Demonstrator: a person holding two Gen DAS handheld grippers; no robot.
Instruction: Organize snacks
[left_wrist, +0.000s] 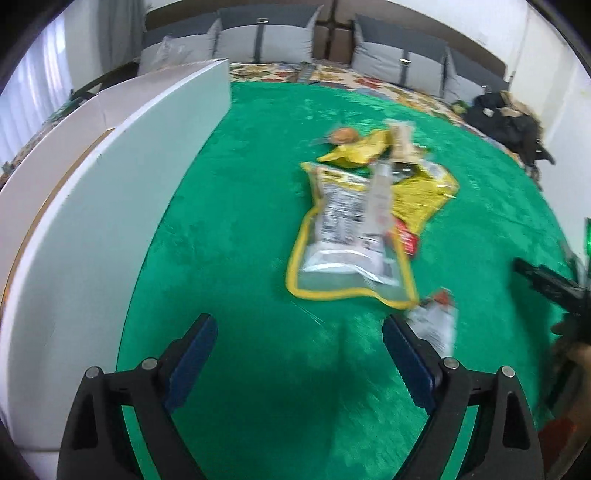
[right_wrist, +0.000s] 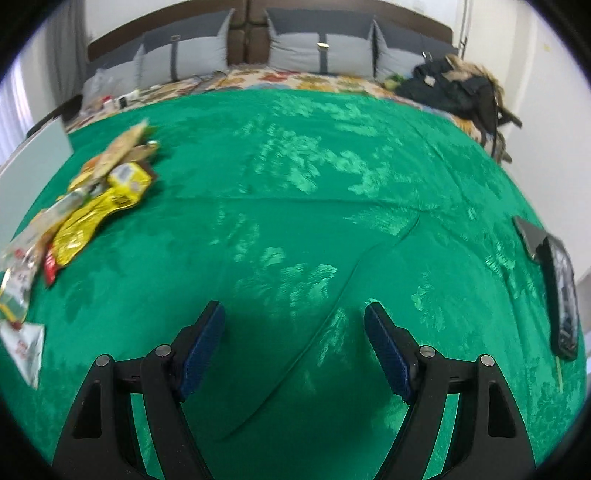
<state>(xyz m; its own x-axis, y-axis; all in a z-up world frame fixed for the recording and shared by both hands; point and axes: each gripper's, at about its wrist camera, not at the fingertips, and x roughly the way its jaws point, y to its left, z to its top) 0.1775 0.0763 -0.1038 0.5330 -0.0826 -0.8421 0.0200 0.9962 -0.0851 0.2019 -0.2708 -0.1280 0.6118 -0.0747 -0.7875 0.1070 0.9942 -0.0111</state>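
**Both grippers empty, snack pile still waiting on the green blanket**

The left gripper (left_wrist: 299, 343) hangs over bare green blanket (left_wrist: 240, 229) with its blue-padded jaws spread wide and nothing between them. Just past its right finger lies a small white sachet (left_wrist: 434, 325), touching nothing but the fabric. A little further out sits the main heap: a large clear-and-silver pouch with a yellow border (left_wrist: 343, 254) lying flat, a crumpled yellow bag (left_wrist: 421, 195) beneath its far side, a red wrapper (left_wrist: 408, 238) peeking out between them, and a few pale bars and a round brownish item behind, too blurred to name. To the left a white box wall (left_wrist: 122, 206) stands along the blanket's edge; I take it for the container the snacks are meant for, though its inside is not visible.

The right gripper (right_wrist: 295, 336) is likewise released and empty, pointed at a creased stretch of blanket well away from the heap, which shows at the far left of its view. A dark device (right_wrist: 561, 291) lies at the right edge. Grey cushions (right_wrist: 299, 51) line the wall beyond.

By my reckoning the sorting has barely begun, or at least most remains: every snack in sight still lies loose in the pile. The nearby sachet looks the easiest next pick for the left hand.
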